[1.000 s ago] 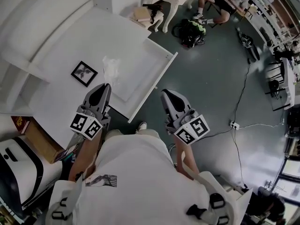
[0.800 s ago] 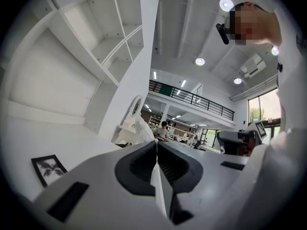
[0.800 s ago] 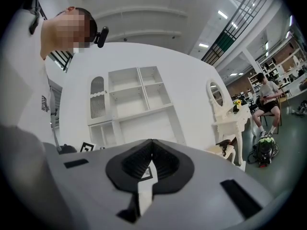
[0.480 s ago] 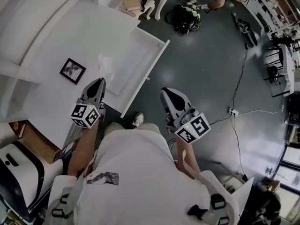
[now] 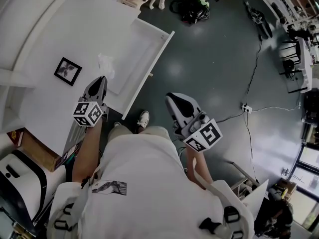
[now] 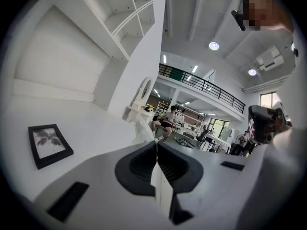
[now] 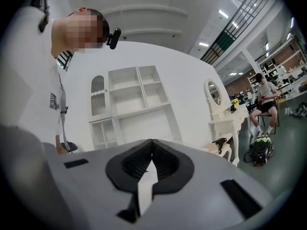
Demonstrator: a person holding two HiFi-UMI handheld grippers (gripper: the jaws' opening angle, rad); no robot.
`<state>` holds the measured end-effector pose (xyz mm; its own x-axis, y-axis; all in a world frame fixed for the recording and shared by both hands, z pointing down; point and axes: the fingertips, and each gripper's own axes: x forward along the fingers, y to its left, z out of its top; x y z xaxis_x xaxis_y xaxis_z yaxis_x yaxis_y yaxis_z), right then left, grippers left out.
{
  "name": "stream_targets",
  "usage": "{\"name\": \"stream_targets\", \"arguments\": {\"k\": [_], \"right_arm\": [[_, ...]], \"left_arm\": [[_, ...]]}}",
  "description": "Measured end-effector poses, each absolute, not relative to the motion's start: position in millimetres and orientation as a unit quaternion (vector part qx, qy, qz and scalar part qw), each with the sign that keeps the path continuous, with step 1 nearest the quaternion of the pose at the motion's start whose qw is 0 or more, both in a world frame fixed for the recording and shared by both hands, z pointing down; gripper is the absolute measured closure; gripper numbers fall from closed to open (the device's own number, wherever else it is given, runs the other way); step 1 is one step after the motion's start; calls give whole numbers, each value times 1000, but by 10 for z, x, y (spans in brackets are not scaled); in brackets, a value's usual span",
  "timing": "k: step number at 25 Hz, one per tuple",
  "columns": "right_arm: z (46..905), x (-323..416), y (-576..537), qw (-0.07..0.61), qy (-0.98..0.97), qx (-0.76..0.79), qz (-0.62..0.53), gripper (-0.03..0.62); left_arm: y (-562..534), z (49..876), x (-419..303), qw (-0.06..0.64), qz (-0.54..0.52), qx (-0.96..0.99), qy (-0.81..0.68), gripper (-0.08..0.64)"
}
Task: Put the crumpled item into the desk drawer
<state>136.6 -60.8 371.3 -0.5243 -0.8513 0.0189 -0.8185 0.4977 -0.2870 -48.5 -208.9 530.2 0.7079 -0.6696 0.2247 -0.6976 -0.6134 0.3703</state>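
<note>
The left gripper (image 6: 156, 146) has its jaws clenched together with nothing between them. The right gripper (image 7: 151, 146) is likewise shut and empty, held out over the floor away from the desk, probably idle. Ahead of the left tips, the crumpled item (image 5: 106, 65) sits on the white desk (image 5: 60, 29), right where it borders the open drawer (image 5: 149, 76); whether it overhangs the drawer I cannot tell. The left gripper points toward it, likely lining up a grab, which would need the jaws parted first. A picture frame (image 5: 68, 71) lies near, apart from it.
</note>
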Motion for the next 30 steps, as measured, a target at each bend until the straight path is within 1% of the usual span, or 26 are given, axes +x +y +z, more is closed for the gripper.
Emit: {"name": "stream_targets", "arguments": {"k": [13,20,26,30], "right_arm": [[3990,1530,-742,63,864,-474,-159,581],[4201,1615,-823,57,862,-471,-177,581],[4400,1730,-858,52,860,-469,-197,581],[4541,1766,-851,50,858,-465,-212,581]], "left_arm": [[-2225,6005,-267,264,105,883,-375,541],[-2297,6404,-151,250,168,881,-366,541],[-2465,6713,-74,265,190,869,-372,541],[-2586,6856,-75,260,206,863,-381,541]]}}
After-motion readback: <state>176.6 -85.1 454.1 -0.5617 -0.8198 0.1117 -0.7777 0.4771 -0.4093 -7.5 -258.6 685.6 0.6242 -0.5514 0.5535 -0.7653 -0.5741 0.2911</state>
